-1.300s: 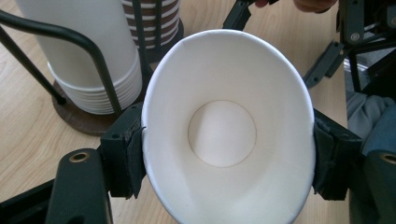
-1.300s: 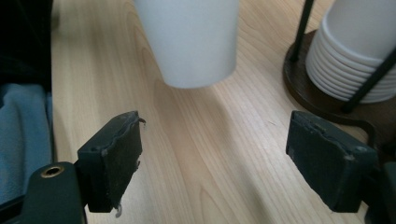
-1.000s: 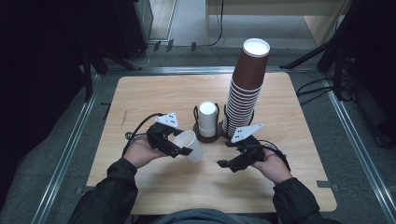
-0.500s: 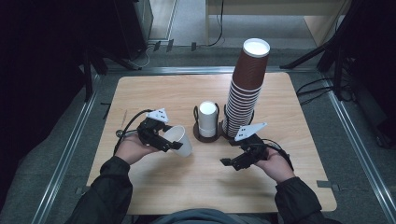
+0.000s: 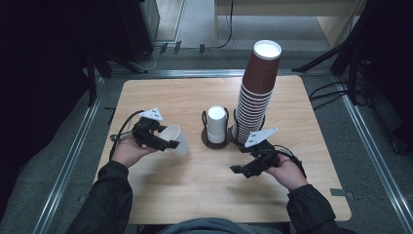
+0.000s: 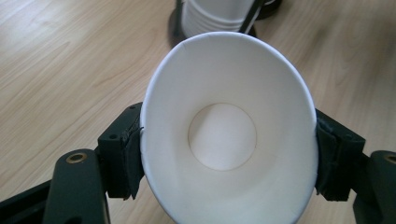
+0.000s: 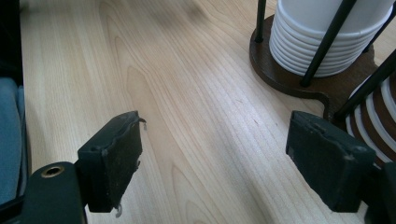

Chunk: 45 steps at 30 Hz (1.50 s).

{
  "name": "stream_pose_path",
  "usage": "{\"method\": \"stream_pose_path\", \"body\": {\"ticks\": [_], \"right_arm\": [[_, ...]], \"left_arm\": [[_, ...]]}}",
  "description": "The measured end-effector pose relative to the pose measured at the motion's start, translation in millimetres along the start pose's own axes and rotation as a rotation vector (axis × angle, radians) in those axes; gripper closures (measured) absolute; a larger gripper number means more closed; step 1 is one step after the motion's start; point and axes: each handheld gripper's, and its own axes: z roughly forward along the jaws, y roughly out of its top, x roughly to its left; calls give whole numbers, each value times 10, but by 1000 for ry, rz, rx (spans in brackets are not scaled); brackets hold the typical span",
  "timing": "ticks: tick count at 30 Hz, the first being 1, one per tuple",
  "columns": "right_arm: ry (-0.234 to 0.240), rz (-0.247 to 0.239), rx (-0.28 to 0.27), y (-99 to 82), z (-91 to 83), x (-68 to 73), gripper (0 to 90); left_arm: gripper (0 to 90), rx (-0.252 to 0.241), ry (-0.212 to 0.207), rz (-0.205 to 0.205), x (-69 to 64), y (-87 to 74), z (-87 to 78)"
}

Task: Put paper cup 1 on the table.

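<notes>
A white paper cup (image 5: pixel 176 140) lies on its side above the table, its mouth facing back along the gripper. My left gripper (image 5: pixel 165 142) is shut on it. In the left gripper view the pads (image 6: pixel 126 158) press the cup (image 6: pixel 224 135) at both sides of the rim and squeeze it to an oval. My right gripper (image 5: pixel 241 170) is held low over the table, right of centre, near the cup holder. Its jaws stand wide apart over bare wood, with nothing between the fingertips of the right gripper (image 7: pixel 219 158).
A dark two-bay holder (image 5: pixel 214 142) at the table's middle carries a short stack of white cups (image 5: pixel 216 124) and a tall stack of brown cups (image 5: pixel 255 92). From the right gripper view, the white stack (image 7: pixel 322 42) and the holder base (image 7: pixel 289 79) are close ahead.
My left hand has carried the white cup to the left, away from the holder. The right hand has stayed where it was.
</notes>
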Motion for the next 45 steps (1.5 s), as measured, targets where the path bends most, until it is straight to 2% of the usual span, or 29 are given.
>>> {"method": "stream_pose_path", "body": {"ticks": [5,9,12,16,18,23,33,36,45], "right_arm": [[4,-1,9,0,12,2,184],[2,-7,14,-1,24,3,184],[3,-4,16,-3,29,-2,184],[5,-3,23,-2,38,3,184],[8,-10,23,-1,46,5,185],[9,-13,29,0,61,8,184],[11,-13,29,-5,61,10,185],[12,-11,30,-6,61,9,184],[13,-8,32,-6,61,8,185]], "left_arm": [[247,4,38,-36,119,-45,-27],[243,16,93,-42,178,-64,-39],[242,15,116,-69,234,-80,-56],[230,54,184,-62,291,-86,-51],[229,58,193,-77,322,-89,-53],[215,78,243,-80,353,-90,-38],[195,89,246,-104,403,-101,-17],[179,98,260,-109,409,-100,-5],[140,96,234,-126,418,-99,10]]}}
